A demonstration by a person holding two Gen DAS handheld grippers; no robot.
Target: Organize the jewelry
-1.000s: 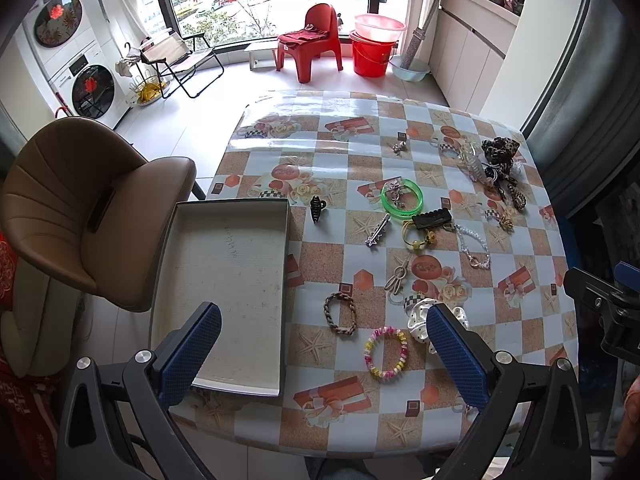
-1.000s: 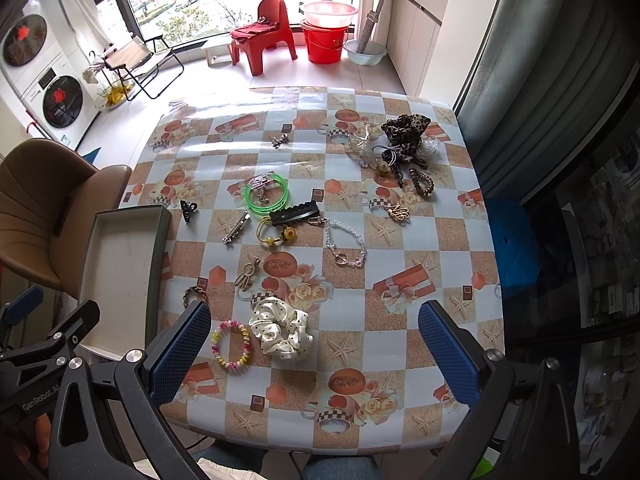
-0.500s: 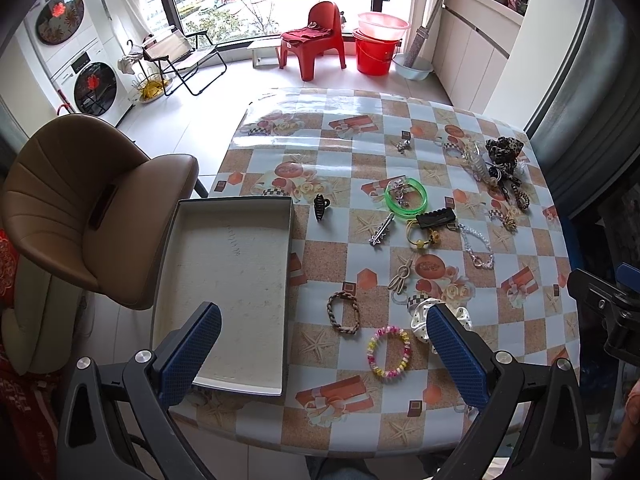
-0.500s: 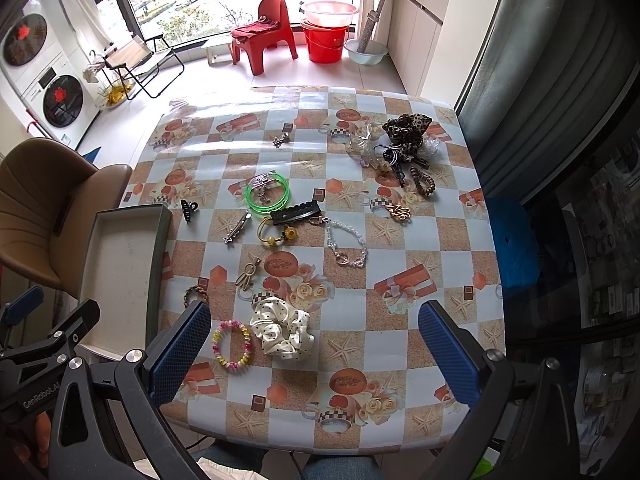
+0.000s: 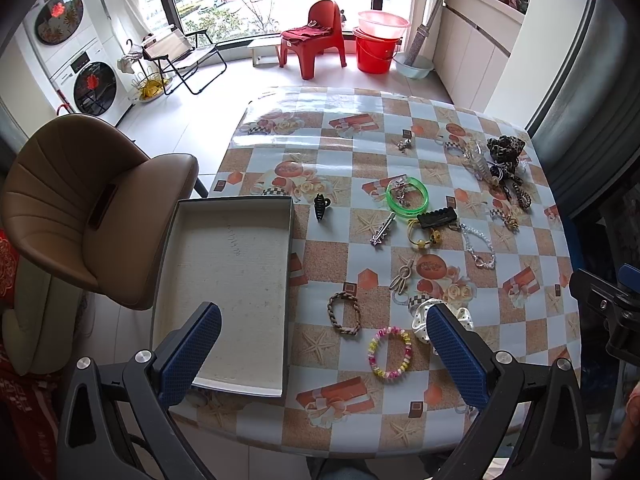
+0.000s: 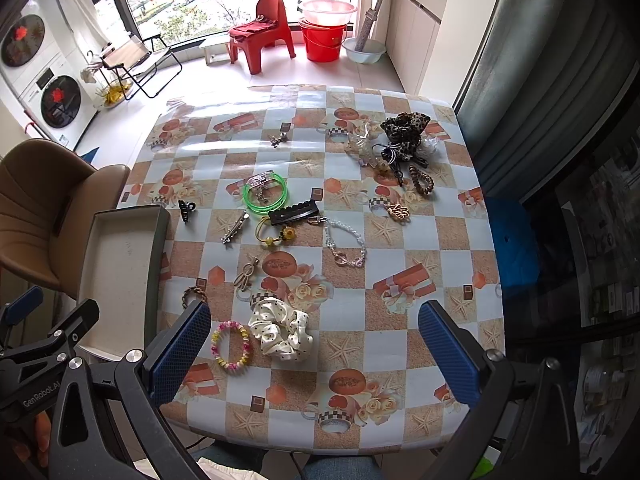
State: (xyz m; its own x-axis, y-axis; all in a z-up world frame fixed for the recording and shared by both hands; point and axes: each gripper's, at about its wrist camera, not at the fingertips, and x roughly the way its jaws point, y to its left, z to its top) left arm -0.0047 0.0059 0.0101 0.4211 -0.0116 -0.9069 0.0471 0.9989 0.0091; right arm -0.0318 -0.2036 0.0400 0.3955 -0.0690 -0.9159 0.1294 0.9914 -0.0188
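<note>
An empty grey box tray [image 5: 224,280] [image 6: 116,264] sits at the table's left edge. Jewelry lies scattered on the checked tablecloth: a pastel bead bracelet [image 5: 390,354] [image 6: 232,346], a brown braided bracelet [image 5: 344,313], a white dotted scrunchie [image 6: 280,332], a green bangle [image 5: 407,196] [image 6: 265,195], a black comb clip [image 5: 436,217], a clear bead bracelet [image 6: 346,246] and a silver clip [image 5: 382,229]. My left gripper [image 5: 320,356] is open above the near edge, over the tray and bracelets. My right gripper [image 6: 314,356] is open above the scrunchie.
A leopard scrunchie and hair ties [image 6: 404,136] pile at the far right corner. A small black claw clip [image 5: 321,206] lies by the tray. A brown chair [image 5: 92,208] stands left of the table. Red chair and bucket [image 5: 376,46] stand far off.
The left gripper's view has shifted slightly, so the table sits a little lower and nearer in frame. The right gripper has barely moved. Both stay open.
</note>
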